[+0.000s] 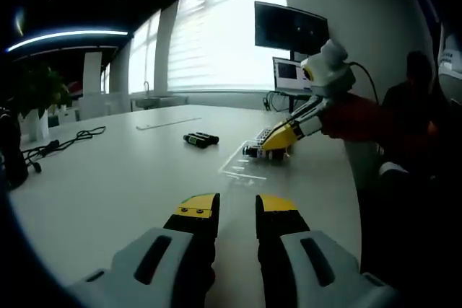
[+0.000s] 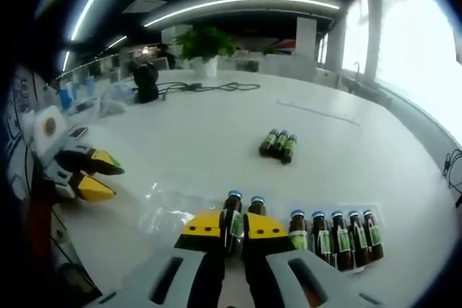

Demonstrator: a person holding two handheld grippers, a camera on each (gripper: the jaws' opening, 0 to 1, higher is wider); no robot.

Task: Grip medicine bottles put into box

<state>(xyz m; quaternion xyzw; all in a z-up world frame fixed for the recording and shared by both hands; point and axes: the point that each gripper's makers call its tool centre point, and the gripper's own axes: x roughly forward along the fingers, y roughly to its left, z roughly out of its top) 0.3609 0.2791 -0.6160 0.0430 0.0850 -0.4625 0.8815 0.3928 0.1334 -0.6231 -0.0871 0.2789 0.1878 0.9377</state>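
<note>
Medicine bottle (image 2: 232, 223) upright between right gripper (image 2: 232, 230) jaws, pinched at box (image 2: 173, 210) edge, 6 o'clock in right gripper view. Row of five bottles (image 2: 336, 234) in clear tray at 4 o'clock. Three loose bottles (image 2: 279, 143) lying on table (image 2: 216, 128), 12 o'clock. Left gripper (image 1: 229, 210) jaws slightly apart, holding nothing, over bare table.

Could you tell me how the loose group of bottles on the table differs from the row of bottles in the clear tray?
The loose bottles number three and lie farther out on the bare table; the tray bottles number more and sit side by side in the clear tray, beside the right gripper. Both groups are dark bottles with green labels, lying flat.
</note>
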